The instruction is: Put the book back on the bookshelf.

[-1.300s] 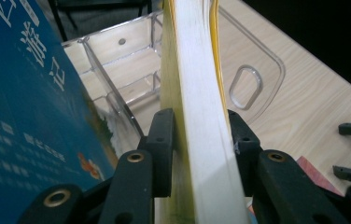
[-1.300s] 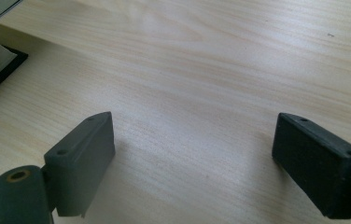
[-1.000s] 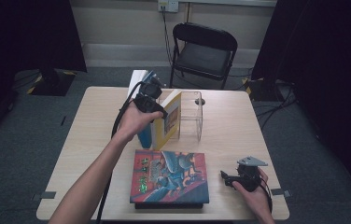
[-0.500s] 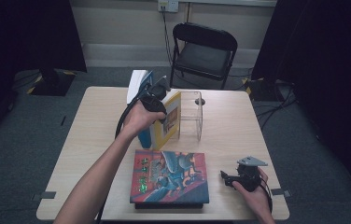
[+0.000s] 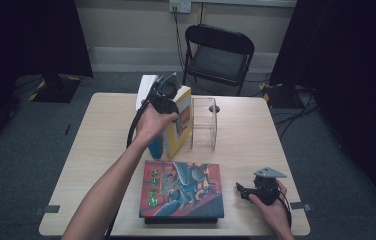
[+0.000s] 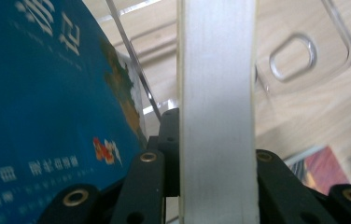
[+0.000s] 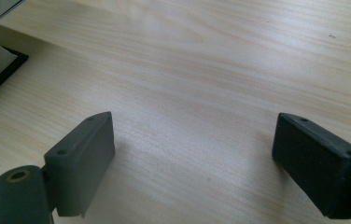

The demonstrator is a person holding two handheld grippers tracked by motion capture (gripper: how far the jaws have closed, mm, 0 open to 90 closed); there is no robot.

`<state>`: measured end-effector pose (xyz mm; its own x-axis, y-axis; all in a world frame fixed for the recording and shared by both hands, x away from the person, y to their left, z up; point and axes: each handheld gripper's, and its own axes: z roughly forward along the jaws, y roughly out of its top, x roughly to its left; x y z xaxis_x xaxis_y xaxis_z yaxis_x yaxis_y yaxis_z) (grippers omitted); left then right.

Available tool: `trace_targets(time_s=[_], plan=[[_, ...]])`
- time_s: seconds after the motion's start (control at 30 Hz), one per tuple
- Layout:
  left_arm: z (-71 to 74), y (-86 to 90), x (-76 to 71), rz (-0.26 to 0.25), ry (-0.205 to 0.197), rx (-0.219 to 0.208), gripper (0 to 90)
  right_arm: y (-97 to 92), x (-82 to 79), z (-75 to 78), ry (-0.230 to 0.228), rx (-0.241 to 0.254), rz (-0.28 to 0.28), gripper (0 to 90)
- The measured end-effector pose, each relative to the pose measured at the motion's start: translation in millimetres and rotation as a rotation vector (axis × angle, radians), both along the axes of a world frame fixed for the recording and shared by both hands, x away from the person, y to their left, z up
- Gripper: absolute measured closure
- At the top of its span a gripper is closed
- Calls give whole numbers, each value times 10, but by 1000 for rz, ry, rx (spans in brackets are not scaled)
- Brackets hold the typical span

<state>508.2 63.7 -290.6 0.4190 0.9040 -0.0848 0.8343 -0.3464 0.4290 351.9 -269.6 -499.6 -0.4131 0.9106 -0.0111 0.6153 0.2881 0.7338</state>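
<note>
Nearest you, your right gripper (image 5: 242,192) rests on the pale wooden table (image 5: 101,150) with its jaws spread wide, nothing between them. Farther off, your left gripper (image 5: 163,95) has just closed its jaws on the white-edged book (image 6: 216,112), standing upright beside the blue-covered book (image 6: 38,93), near the clear acrylic stand (image 5: 205,122).

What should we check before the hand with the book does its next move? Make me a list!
1. Left gripper jaws clamped on the white page edge of a book: ok; they have just been closing on it.
2. Which book that is, blue book or yellow book: cannot tell.
3. Clear stand upright beside the books: ok.
4. Big picture book lying flat, out of the way: ok.
5. Right gripper jaws open, holding nothing, over bare table: ok.
</note>
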Motion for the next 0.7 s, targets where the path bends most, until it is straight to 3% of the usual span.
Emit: trace_targets(time_s=[0.13,0.33,0.7], plan=[[-12,-47,116,60,-24,-16,758,1,-1,0,0,0,-1,130],[-112,-82,219,80,-6,-22,758,2,-1,0,-1,0,0,129],[-217,-66,230,92,-39,-29,754,4,-3,0,1,3,5,130]])
